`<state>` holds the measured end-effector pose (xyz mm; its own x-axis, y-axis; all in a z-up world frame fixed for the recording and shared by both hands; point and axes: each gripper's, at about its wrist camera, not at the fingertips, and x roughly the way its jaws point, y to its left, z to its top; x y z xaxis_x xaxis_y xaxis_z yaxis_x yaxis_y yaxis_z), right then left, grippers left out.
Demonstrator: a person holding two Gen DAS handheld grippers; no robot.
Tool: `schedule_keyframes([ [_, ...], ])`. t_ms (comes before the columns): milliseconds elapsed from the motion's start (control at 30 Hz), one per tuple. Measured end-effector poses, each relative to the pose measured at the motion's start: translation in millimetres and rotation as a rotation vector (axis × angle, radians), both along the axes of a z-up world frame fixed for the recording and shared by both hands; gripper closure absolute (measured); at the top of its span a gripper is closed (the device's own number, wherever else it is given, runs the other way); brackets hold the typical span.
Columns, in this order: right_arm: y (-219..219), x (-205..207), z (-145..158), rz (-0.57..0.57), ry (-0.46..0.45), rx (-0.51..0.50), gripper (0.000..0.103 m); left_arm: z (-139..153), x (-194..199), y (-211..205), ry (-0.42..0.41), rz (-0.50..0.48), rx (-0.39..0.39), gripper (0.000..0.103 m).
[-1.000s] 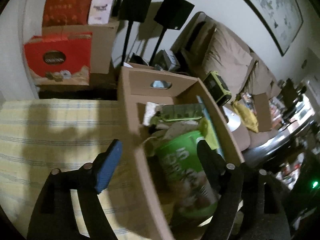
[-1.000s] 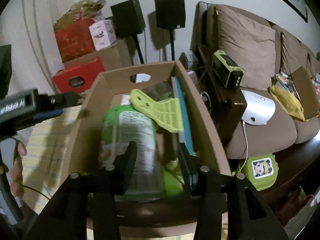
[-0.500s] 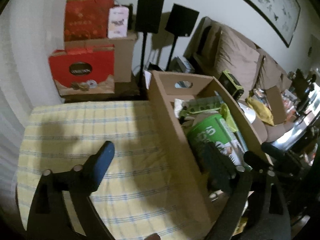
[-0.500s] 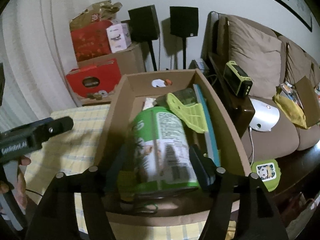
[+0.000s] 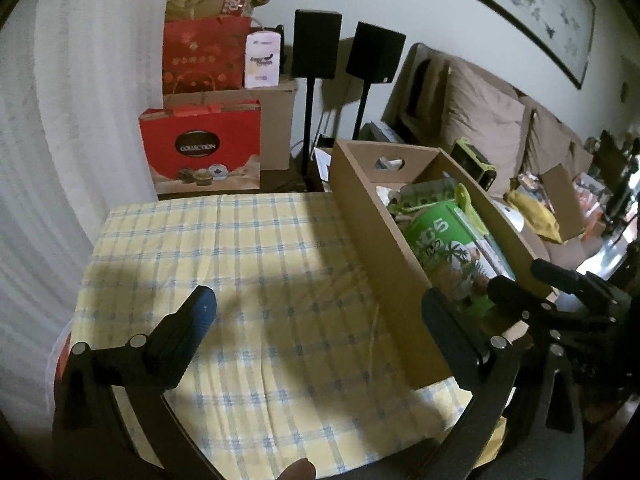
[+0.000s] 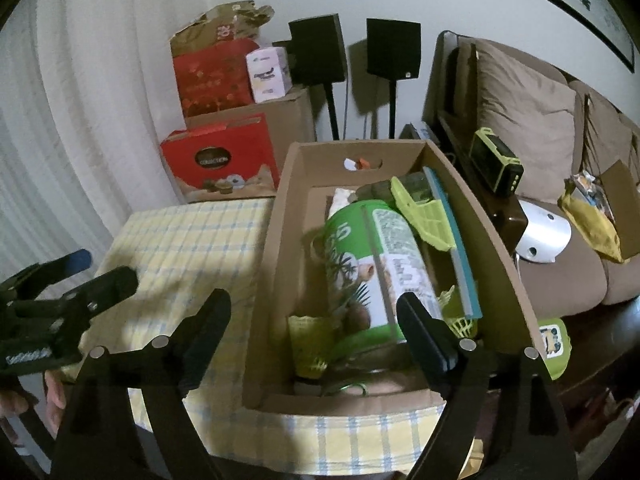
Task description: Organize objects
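A brown cardboard box point(image 6: 272, 280) stands on the right side of a table with a yellow checked cloth point(image 5: 260, 272). In it lies a green canister point(image 6: 368, 264) on its side, with a lime plastic scoop point(image 6: 424, 216), a blue flat item point(image 6: 460, 248) and a small yellow-green basket point(image 6: 308, 344). The box point(image 5: 384, 276) and canister point(image 5: 444, 248) also show in the left wrist view. My right gripper point(image 6: 316, 332) is open and empty, above the box's near end. My left gripper point(image 5: 320, 328) is open and empty over the cloth, left of the box.
Red gift boxes point(image 5: 200, 148) and a carton stand behind the table with two black speakers on stands point(image 5: 316, 44). A brown sofa point(image 6: 532, 120) with cushions and clutter lies to the right. The table's near edge point(image 6: 360, 444) is just below the grippers.
Both grippers have pulled back and up from the box. The right gripper has let go of the green canister, which now lies in the box, and its jaws have opened wide.
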<state>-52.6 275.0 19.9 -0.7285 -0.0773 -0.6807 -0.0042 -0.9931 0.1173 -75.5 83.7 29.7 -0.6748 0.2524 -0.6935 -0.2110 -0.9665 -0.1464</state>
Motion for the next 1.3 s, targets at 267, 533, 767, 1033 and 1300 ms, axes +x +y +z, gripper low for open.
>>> schedule_keyframes([
  [267, -10.2, 20.4, -0.8, -0.02, 0.015, 0.025, 0.008, -1.9, 27.2, -4.8, -0.01, 0.009, -0.039, 0.0],
  [533, -17.7, 45.3, 0.2, -0.041, 0.04, 0.061, 0.001, -4.8, 53.3, -15.7, -0.011, 0.05, -0.057, 0.0],
  [767, -22.1, 64.6, 2.0, -0.05, 0.054, 0.069, 0.0, -7.3, 73.9, -27.4, -0.021, 0.069, -0.054, 0.0],
  [1033, -27.5, 81.1, 0.6, -0.044, 0.054, 0.089, 0.0, -5.4, 94.8, -29.7, -0.015, 0.072, -0.066, 0.0],
  [1300, -34.0, 95.7, -2.6, -0.033, 0.053, 0.091, 0.0, -3.8, 102.0, -34.5, -0.009, 0.086, -0.065, 0.0],
])
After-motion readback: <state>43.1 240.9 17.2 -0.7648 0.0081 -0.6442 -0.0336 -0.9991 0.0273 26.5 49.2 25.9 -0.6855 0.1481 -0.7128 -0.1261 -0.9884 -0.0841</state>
